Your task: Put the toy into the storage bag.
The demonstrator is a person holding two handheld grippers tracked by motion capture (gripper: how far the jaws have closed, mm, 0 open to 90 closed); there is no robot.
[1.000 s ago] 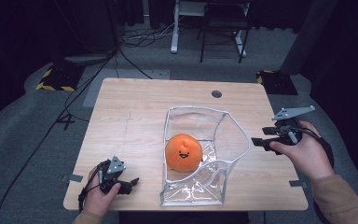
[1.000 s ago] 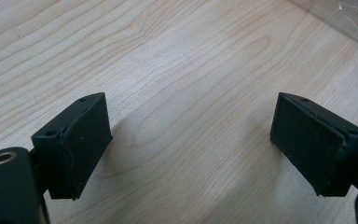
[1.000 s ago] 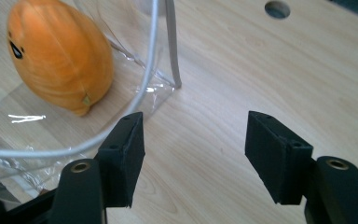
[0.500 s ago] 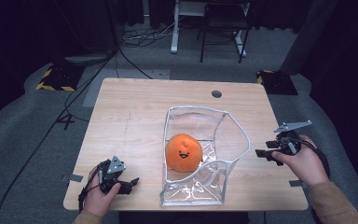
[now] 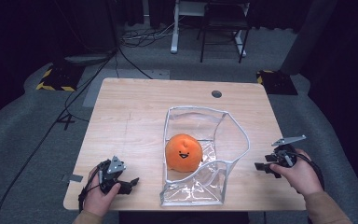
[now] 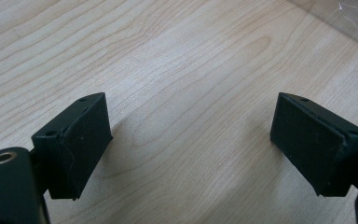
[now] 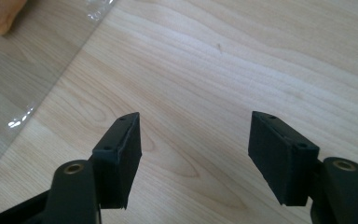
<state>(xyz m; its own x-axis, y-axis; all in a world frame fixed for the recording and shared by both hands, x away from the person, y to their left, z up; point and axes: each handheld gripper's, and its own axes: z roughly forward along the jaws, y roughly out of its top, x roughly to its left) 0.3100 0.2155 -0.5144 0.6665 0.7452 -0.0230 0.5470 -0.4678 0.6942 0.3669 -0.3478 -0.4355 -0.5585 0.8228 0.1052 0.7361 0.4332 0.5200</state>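
Resting on the table [image 5: 135,116], both grippers wait with nothing in them. The left gripper [image 5: 129,183] sits near the front left corner, and its jaws stand wide over bare wood in the left gripper view. The right gripper [image 5: 263,168] is low by the right edge. In the right gripper view its jaws are wide too, with only wood between them.

A clear bag [image 5: 235,128] stands open in the middle of the table, between the two grippers. An orange plush [image 5: 183,151] with a little face sits inside it, near the left wall. The plush touches the bag floor and no gripper touches it. In the right gripper view, a bit of the bag [image 7: 14,93] and a bit of the plush [image 7: 0,16] peek in at the top left.

It looks like the toy is in the bag and the putting-in step is done. The hands seem to be at rest.

If more work comes next, one gripper must go to the bag rim and pinch the thin plastic gently. The other should hold the bag steady so it does not slide or tip.
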